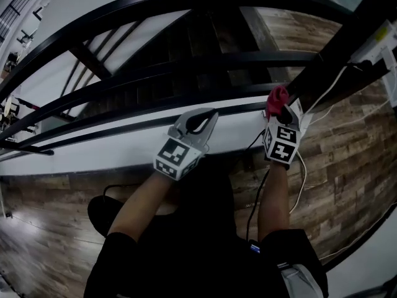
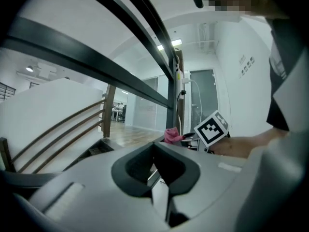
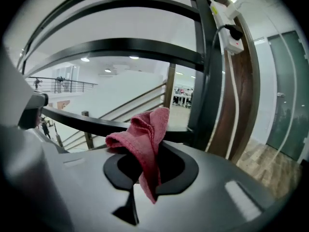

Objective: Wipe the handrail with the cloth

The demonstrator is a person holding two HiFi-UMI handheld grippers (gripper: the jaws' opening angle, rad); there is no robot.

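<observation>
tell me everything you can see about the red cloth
The crumpled pinkish-red cloth looks like soft towelling with a stitched hem. It is bunched and pinched between the closed jaws of the right gripper, its folds sticking up and one corner hanging down. It sits by a black metal rail; whether they touch is unclear.

bright ceiling lights (image 2: pixel 166 45), dim head view, fisheye-bent edges, slight blur.

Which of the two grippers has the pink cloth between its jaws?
The right gripper: its jaws are shut on the pink cloth, while the left gripper has its jaws together and holds nothing.
</observation>
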